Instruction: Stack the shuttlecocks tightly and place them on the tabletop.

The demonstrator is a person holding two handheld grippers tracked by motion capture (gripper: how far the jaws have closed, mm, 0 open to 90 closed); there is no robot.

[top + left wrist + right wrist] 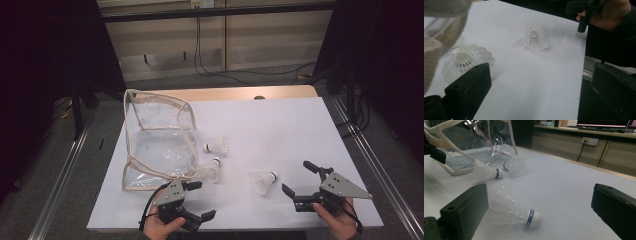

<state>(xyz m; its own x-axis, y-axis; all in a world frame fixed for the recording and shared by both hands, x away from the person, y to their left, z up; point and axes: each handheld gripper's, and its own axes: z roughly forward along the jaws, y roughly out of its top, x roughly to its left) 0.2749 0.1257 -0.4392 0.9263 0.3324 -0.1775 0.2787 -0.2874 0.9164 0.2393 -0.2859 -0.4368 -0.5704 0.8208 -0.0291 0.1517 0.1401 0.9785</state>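
Note:
Three white shuttlecocks lie on the white table sheet point(280, 130): one point(217, 146) by the bag's right side, one point(211, 170) at its front corner, one point(263, 181) further right. A clear plastic bag point(157, 140) with beige trim stands open at the left. My left gripper point(202, 200) is open at the front edge, below the bag's corner. In its view point(541, 82) a shuttlecock point(466, 60) lies just past the left jaw. My right gripper point(296, 177) is open just right of the third shuttlecock point(511, 211), which lies beside its left jaw point(541, 205).
The table's front edge runs right under both hands. A bare wooden strip point(240, 93) shows at the far edge. Metal rails point(367, 155) flank the table. The right half of the sheet is bare. In the left gripper view the other hand point(614, 12) holds its gripper at the upper right.

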